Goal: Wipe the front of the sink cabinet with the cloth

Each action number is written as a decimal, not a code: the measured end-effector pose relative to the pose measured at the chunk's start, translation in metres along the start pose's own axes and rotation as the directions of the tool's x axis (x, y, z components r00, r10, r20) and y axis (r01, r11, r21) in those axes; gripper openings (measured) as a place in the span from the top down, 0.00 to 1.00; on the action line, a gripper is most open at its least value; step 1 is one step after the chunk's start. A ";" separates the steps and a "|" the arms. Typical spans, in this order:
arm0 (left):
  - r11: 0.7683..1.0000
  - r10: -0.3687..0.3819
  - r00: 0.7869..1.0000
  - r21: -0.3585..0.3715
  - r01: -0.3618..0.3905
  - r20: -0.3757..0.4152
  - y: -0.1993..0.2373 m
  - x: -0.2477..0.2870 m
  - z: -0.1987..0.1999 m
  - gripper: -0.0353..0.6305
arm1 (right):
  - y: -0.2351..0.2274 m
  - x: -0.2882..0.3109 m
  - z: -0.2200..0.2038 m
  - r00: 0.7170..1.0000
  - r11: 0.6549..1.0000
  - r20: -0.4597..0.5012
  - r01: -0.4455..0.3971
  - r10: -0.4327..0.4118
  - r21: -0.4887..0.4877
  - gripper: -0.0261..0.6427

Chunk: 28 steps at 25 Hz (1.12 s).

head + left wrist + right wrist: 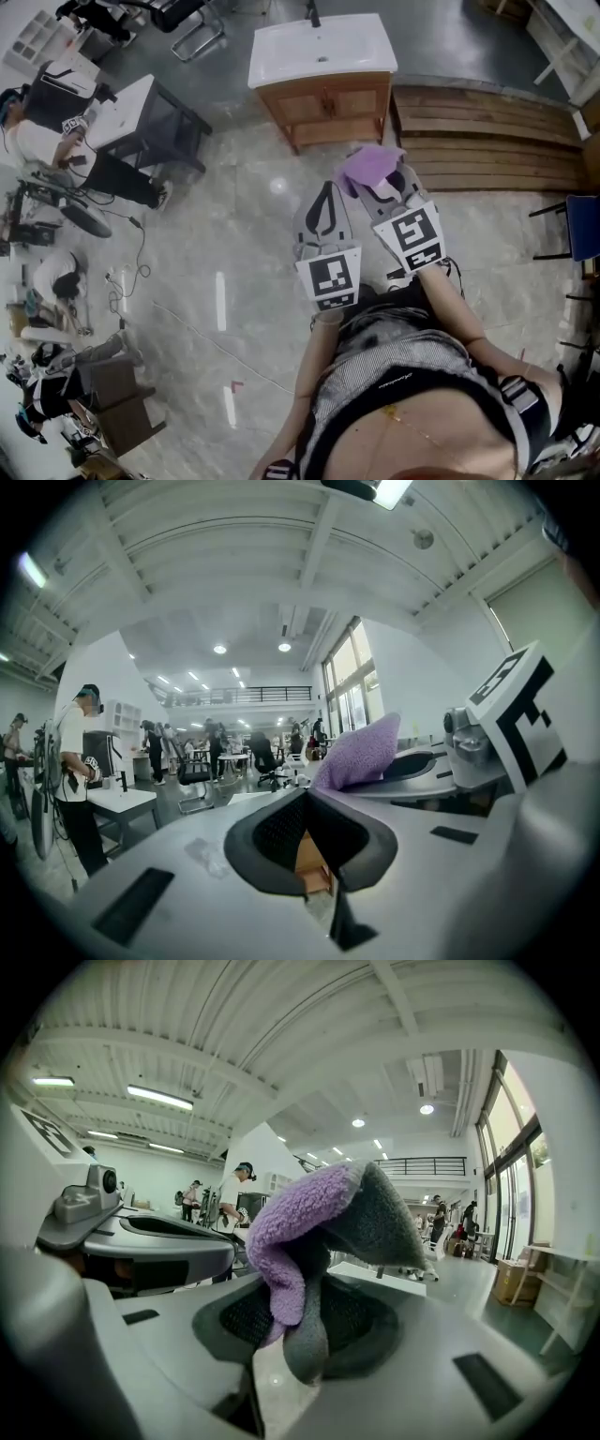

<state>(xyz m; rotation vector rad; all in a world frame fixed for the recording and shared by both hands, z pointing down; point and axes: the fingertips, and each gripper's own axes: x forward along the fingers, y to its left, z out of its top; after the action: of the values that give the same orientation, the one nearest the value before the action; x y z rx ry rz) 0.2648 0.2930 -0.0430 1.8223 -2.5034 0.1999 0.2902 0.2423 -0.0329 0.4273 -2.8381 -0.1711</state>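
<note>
Your right tongs (292,1330) clamp the soft, floppy cloth (314,1213) by one fold; your left tongs (314,841) sit closed, empty.

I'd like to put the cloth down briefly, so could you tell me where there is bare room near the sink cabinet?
The marble floor between sink cabinet and left claw is bare; the sink top looks free at its edges. Crowded: wooden slats beside the cabinet, desk and person opposite.

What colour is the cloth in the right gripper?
Purple on one face, grey on the other: the fluffy cloth shows best in the right gripper view.
</note>
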 end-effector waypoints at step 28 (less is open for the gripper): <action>0.995 -0.038 0.998 -0.091 0.033 -0.053 0.080 0.027 -0.034 0.95 | 0.026 0.080 -0.014 0.995 0.999 -0.102 0.003 0.001 0.035 0.69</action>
<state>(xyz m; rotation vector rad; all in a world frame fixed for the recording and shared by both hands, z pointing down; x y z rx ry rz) 0.1785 0.2961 -0.0128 1.7997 -2.4008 0.1309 0.2135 0.2419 0.0040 0.4318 -2.7445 -0.0970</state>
